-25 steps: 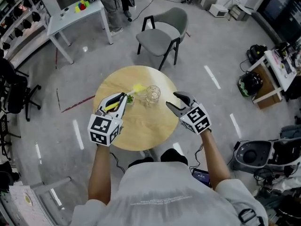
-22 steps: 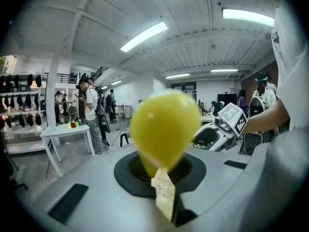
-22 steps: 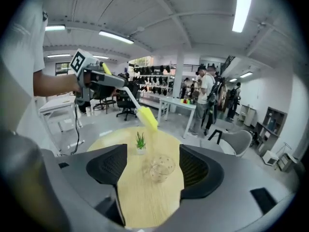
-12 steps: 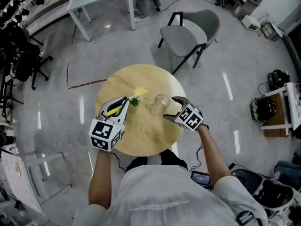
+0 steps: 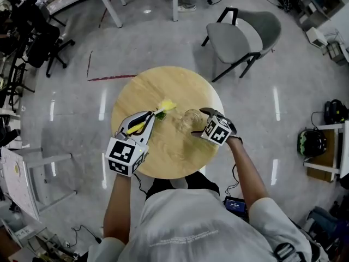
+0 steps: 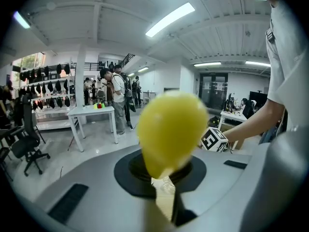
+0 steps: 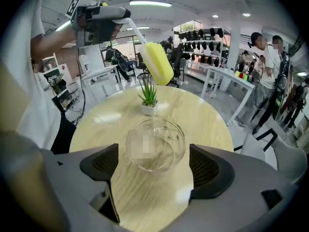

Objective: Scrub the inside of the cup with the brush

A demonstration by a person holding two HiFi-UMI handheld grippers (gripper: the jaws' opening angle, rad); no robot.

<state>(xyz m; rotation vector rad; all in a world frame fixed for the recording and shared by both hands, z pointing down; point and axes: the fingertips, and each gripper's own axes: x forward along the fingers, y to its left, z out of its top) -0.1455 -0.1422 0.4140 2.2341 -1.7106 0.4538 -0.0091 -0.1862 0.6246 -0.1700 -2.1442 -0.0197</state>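
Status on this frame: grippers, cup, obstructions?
Left gripper shut on brush, raised. Right gripper just opened wide, cup between jaws, untouched. Small potted plant sits behind cup.

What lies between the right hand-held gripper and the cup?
Bare tabletop, in the right gripper view. That hand-held gripper, jaws just opening, straddles the cup untouched.

Surface (image 5: 163, 157): pale wood with fine grain; cup (image 7: 157, 146): clear, colourless glass; brush (image 7: 158, 62): yellow sponge head on a white stem; potted plant (image 7: 148, 99): green leaves, white pot; left gripper (image 5: 150, 116) and right gripper (image 5: 195, 121): light grey bodies, each carrying a cube of black square markers on white; right gripper fingers (image 7: 100, 166): dark grey, finely ribbed pads; floor (image 5: 262, 141): glossy grey with white dashes and one red line; chair (image 5: 240, 34): grey seat, black frame.
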